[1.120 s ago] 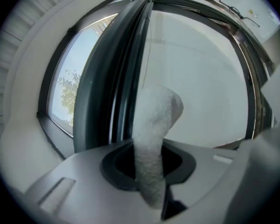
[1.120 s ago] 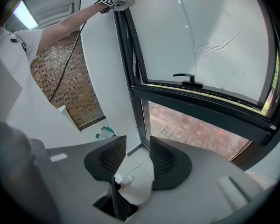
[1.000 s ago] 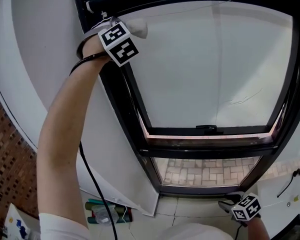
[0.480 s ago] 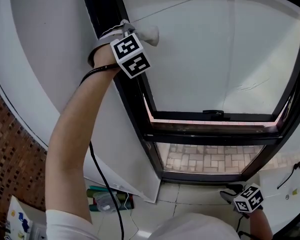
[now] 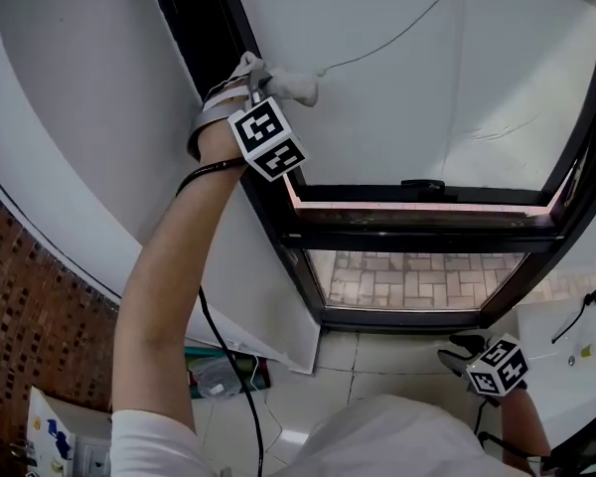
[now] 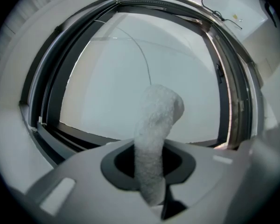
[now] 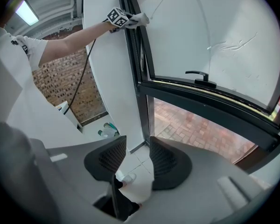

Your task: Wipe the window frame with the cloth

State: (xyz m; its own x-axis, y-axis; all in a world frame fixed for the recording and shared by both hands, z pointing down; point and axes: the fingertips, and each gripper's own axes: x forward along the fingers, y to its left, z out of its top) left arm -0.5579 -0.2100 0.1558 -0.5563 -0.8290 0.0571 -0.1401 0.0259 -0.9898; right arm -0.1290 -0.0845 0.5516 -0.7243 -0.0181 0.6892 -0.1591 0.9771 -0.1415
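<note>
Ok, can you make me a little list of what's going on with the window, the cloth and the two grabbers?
left gripper: shut on the cloth, held high by the left side of the window frame
cloth: white, fluffy, sticking out past the jaws
right gripper: open, nothing in it, held low
window frame: dark, with a handle on its lower bar
paving: brick pattern, seen through the lower pane

Cloth (image 6: 156,125) off-white w/ nubbly texture, window frame (image 5: 273,227) blk, marker cubes (image 5: 266,140) blk & wht squares — wall (image 5: 70,117) plain wht, brick wall (image 5: 25,316) red-brown w/ pale joints, paving (image 5: 407,281) outside pinkish-grey blocks, cable (image 5: 222,351) blk
</note>
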